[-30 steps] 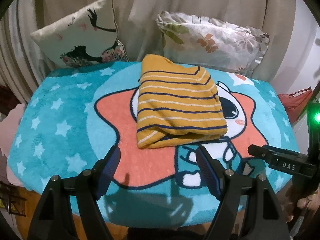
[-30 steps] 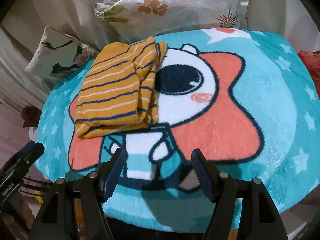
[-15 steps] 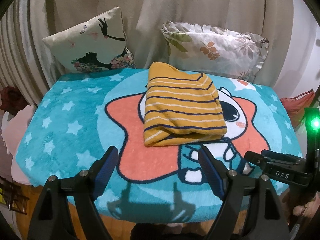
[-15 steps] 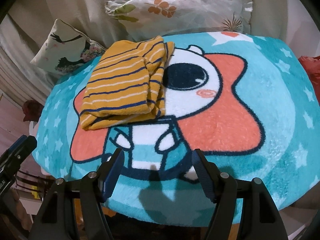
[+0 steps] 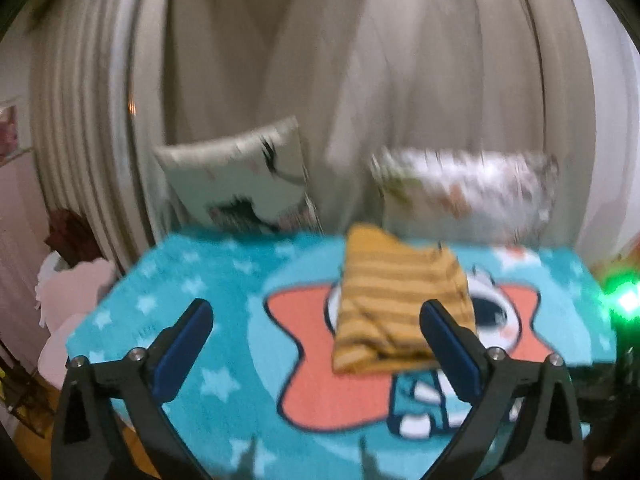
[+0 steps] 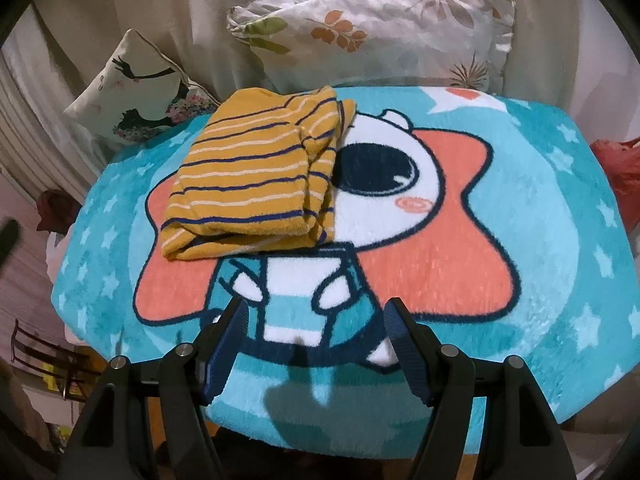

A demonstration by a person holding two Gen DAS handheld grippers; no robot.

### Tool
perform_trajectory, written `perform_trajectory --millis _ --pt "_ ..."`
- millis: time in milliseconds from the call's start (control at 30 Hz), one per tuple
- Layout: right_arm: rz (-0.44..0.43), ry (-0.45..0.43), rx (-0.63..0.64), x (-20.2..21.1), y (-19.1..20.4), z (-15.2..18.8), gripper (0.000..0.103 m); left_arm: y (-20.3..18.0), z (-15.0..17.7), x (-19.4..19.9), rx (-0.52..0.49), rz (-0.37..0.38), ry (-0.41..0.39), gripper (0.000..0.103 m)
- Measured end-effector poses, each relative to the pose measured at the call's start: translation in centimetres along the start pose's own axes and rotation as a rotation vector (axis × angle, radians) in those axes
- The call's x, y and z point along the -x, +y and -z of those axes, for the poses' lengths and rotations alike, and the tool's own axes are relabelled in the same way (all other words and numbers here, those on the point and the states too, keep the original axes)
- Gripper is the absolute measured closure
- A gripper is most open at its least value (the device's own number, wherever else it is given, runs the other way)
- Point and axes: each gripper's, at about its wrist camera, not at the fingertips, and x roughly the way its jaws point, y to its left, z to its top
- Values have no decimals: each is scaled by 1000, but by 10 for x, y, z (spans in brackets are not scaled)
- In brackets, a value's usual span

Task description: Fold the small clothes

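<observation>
A folded mustard-yellow garment with navy and white stripes lies on a turquoise cartoon blanket, left of the star character's big eye. It also shows, blurred, in the left wrist view. My left gripper is open and empty, raised and held back from the near edge of the blanket. My right gripper is open and empty over the blanket's near edge, short of the garment.
Two cushions lean on the beige curtain behind the blanket: a bird-print one at the left and a leaf-print one at the right. A red cloth lies off the right edge. A pink seat stands at the left.
Both grippers have drawn back and up from the garment. The left wrist view has tilted upward and blurred with motion, showing more curtain. The garment lies as it did.
</observation>
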Motion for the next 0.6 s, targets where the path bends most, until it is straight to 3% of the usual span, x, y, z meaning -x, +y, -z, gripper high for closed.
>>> perform_trajectory --millis 67,133,267,367,467,600 --pt "3 -3 6 -1 1 -4 28 5 -6 6 29 -16 -61 0" --pt "5 -5 10 -1 2 -10 28 10 -14 6 58 -24 -73 0" --pt "7 -36 19 4 8 -26 28 12 -31 -9 47 -62 20 0" --pt "10 -81 30 11 16 -41 28 7 -42 -16 -10 -54 12 0" --pt "24 -115 21 14 22 -48 24 -2 -51 -25 -70 -9 55 0" --pt "46 -113 -17 7 18 -47 24 -10 -42 -31 -65 54 128 0"
